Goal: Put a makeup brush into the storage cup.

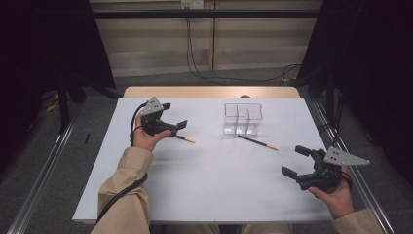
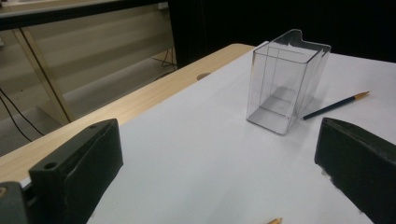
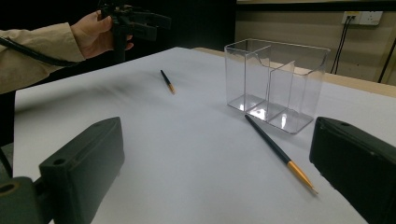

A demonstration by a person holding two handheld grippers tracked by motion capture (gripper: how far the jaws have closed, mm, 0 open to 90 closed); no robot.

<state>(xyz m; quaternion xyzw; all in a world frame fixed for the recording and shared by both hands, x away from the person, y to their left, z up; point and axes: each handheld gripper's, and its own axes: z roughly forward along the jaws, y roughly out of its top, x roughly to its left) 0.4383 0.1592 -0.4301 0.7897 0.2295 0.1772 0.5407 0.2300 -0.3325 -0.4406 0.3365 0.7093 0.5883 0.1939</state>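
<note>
Clear plastic organiser (image 1: 243, 118) is seen upright on the white counter (image 1: 209, 180), toward the far edge, divided into compartments — nothing seen inside. One dark pencil (image 1: 257, 142) with an orange tip is laid just in front of it, touching or nearly so. A second pencil (image 1: 183, 139) is laid just beside the left gripper (image 1: 181, 128), whose fingers are spread wide with nothing held. The right gripper (image 1: 296, 161) is kept near the counter's right edge — fingers wide apart, nothing gripped, well apart from both pencils.
</note>
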